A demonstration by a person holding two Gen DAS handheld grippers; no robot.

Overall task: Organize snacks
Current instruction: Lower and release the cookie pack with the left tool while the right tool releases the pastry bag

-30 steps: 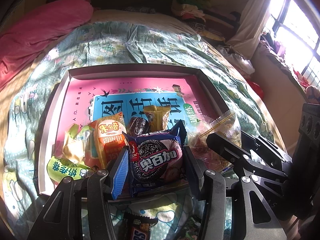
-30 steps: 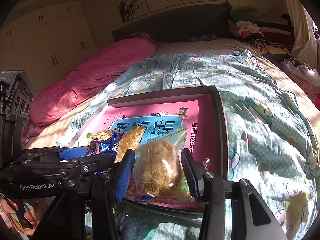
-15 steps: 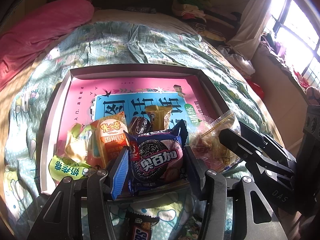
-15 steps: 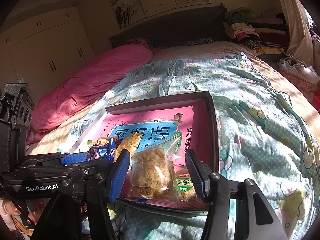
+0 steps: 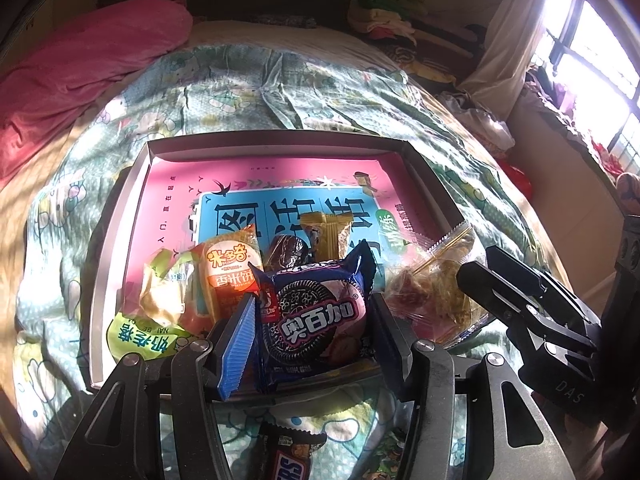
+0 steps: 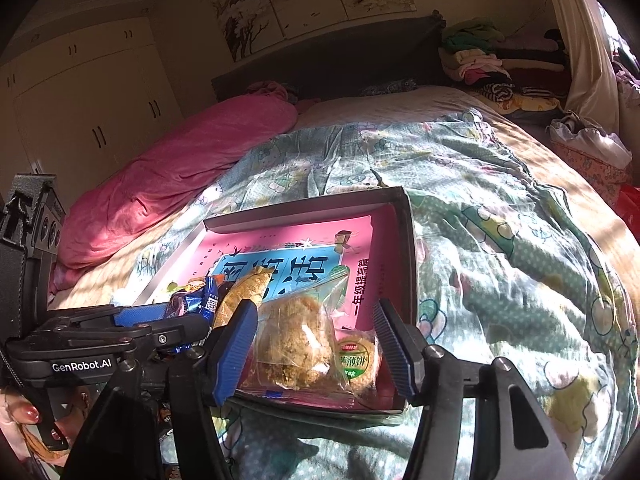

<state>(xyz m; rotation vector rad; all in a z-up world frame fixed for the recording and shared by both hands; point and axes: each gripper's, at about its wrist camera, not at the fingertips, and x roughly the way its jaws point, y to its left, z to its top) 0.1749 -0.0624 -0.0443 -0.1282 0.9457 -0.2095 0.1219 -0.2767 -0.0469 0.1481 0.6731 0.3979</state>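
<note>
The left gripper (image 5: 312, 340) stands around a blue cookie packet (image 5: 316, 312) at the tray's (image 5: 276, 140) near edge, its pads apart from the wrapper. The right gripper's (image 6: 316, 344) jaws are opening around a clear bag of crumbly cake (image 6: 296, 344) in the near right corner. Farther in lie an orange packet (image 5: 232, 268) and a gold sweet (image 5: 326, 232).

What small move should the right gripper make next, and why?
Probably draw the right gripper back from the tray. Its jaws are opening, and the clear bag of floss cake between them already lies in the tray, no pad pressing it. A Snickers bar waits outside.
</note>
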